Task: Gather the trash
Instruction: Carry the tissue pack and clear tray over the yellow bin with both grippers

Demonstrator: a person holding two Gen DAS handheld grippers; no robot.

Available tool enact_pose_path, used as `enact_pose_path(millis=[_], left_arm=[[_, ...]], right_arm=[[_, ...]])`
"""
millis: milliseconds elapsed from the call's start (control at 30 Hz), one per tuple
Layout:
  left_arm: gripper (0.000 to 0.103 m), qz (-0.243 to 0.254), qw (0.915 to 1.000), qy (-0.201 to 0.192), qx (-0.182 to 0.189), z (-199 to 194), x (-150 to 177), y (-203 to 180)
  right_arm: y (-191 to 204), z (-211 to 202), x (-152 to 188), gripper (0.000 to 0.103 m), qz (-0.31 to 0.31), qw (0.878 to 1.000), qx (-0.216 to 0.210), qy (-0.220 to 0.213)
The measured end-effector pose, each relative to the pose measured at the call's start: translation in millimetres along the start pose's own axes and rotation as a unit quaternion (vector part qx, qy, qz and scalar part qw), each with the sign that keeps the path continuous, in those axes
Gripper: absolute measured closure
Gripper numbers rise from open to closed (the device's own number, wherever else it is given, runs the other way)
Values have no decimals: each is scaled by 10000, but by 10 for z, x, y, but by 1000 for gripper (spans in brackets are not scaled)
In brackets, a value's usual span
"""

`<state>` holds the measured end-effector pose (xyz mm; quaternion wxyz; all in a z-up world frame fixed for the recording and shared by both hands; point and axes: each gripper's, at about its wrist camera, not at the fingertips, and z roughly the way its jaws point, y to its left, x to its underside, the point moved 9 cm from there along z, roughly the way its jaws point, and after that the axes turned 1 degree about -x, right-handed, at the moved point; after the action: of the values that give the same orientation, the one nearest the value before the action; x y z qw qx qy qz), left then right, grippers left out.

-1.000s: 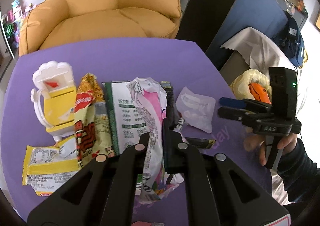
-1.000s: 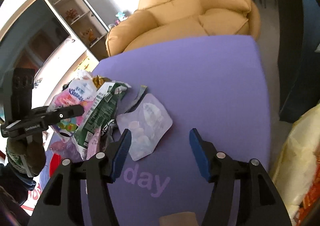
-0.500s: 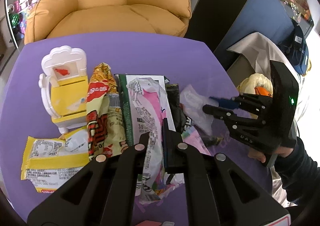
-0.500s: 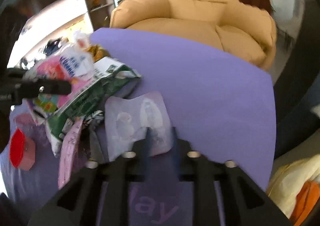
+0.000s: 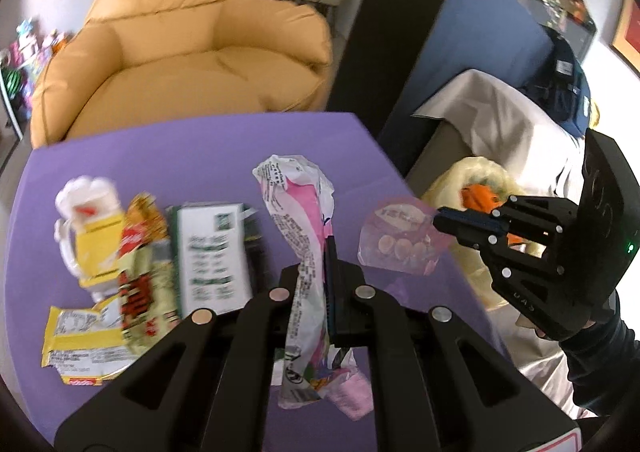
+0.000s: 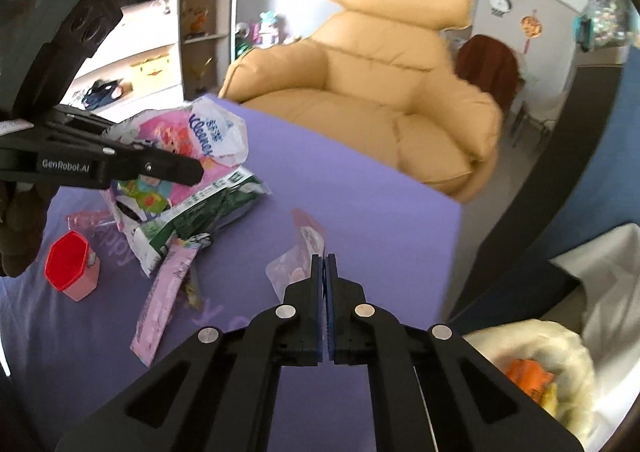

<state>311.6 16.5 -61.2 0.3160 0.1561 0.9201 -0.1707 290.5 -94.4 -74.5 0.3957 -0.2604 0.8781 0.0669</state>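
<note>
I'm gripping the tissue wrapper (image 5: 298,219) in my left gripper (image 5: 318,276) above the table (image 5: 192,155); my right gripper (image 6: 325,264) is pinching the clear packet (image 6: 294,264) beside it.

2 tongs (image 5: 316,272) (image 6: 325,272), 1 armchair (image 5: 192,63), 1 red cup (image 6: 68,270), approx. 6 wrappers (image 5: 298,228), 1 toy chair (image 5: 90,228)

Print on the blurred green-and-white packet (image 5: 212,252) and yellow wrapper (image 5: 84,344), both motion-smeared and unreadable.
</note>
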Motion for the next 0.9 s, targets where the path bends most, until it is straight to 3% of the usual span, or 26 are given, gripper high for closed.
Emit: enact_pose_path(millis=[233,467,667,900], left_arm=[[100,419,9987,-68,278,62,-155,-641],[100,640,9935,94,935,349,-255,-1397],[100,679,9817,571,1683,1023,-255,-2182],[100,530,9659,1022,2321,1718,-120,-2836]], right_arm=[[-443,-452,113,99,191,9982,517,-221],[-1155,-873,415,99,593,9900,1240,-327],[-2004,-1243,905,99,1310,9714,1964,-253],[-2500,-1477,1293,99,1979,9544,2208,-355]])
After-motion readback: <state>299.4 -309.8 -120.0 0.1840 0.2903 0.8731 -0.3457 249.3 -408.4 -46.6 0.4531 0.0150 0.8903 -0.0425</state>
